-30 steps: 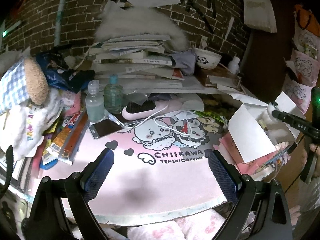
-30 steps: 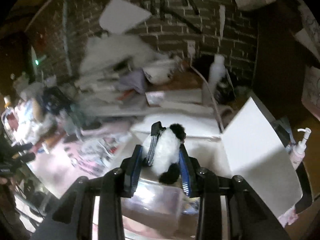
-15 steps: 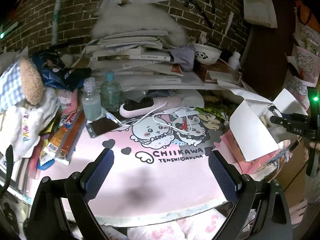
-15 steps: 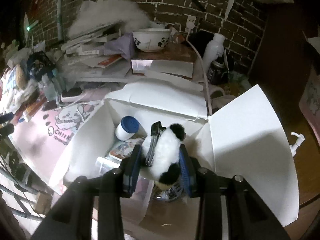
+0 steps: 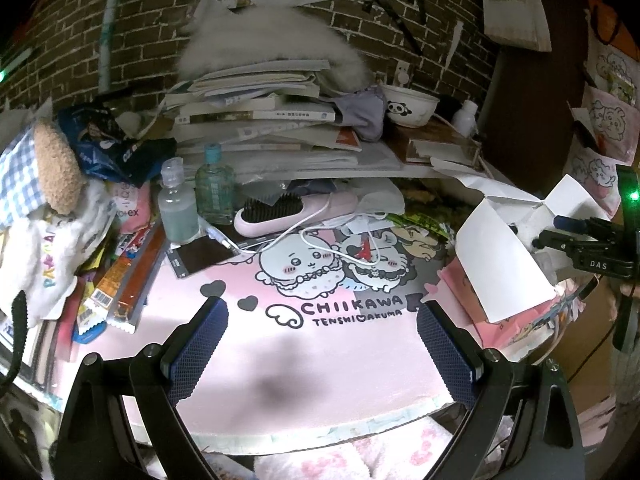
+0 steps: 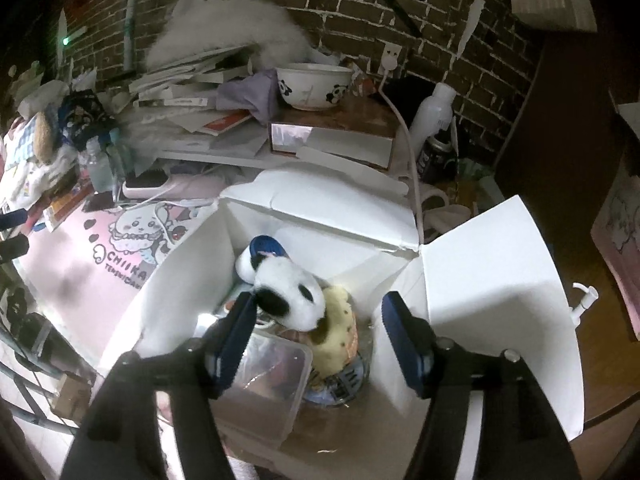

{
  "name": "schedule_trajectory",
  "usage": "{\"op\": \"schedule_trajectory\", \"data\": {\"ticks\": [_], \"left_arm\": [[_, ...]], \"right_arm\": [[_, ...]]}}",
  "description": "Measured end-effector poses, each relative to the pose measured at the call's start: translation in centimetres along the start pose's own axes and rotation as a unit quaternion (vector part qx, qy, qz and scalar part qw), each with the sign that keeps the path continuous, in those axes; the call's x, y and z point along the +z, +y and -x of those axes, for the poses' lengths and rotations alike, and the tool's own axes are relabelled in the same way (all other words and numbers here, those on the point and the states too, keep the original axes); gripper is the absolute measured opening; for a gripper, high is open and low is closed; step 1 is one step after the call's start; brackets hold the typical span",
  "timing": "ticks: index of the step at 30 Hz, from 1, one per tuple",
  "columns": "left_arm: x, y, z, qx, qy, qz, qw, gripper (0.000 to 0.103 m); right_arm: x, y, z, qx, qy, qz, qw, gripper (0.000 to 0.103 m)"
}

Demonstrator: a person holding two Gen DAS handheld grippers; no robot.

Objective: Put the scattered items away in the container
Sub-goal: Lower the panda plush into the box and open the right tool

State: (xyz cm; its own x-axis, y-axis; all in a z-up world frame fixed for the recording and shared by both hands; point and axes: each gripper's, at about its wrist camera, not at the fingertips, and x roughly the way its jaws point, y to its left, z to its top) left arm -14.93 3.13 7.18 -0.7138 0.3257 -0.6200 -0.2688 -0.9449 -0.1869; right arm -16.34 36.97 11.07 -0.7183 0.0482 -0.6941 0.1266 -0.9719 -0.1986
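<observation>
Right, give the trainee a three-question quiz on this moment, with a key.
1. True or false: the right gripper grips the panda plush.
2. Where is the panda plush? A) on the pink mat B) inside the white box C) in the panda bowl
3. Fill in: the left gripper hovers over the pink mat with its jaws ____.

Key: 1 false, the jaws stand open; 2 B; 3 open.
</observation>
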Motion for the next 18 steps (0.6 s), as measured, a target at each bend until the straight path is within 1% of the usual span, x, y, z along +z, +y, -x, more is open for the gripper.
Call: {"op": "schedule_trajectory", "data": {"ticks": [11,13,15,18], "left_arm": [[0.0,-0.1,0.0,0.001,0.000,0.000,1.0000,0.095],[0.1,-0.1,-0.1,0.000,0.001,0.000,1.0000,0.095],[0.1,-0.1,-0.1,0.000,0.001,-0.001,1.0000,0.095],[0.2,-0.1,-0.1,-0.002,0.001,-0.002,1.0000,0.095]], "right_arm": [[-0.1,-1.2,-0.8,-0.011,0.007,-0.014,1.000,0.062],[-0.1,-1.2,-0.7,-0.002,0.004,-0.018,1.000,0.068],[-0.1,-1.0,-0.3,0.006,-0.005,-0.021,1.000,0.082],[-0.1,-0.5,0.5,0.009,-0.022,-0.020,1.000,0.084]]}}
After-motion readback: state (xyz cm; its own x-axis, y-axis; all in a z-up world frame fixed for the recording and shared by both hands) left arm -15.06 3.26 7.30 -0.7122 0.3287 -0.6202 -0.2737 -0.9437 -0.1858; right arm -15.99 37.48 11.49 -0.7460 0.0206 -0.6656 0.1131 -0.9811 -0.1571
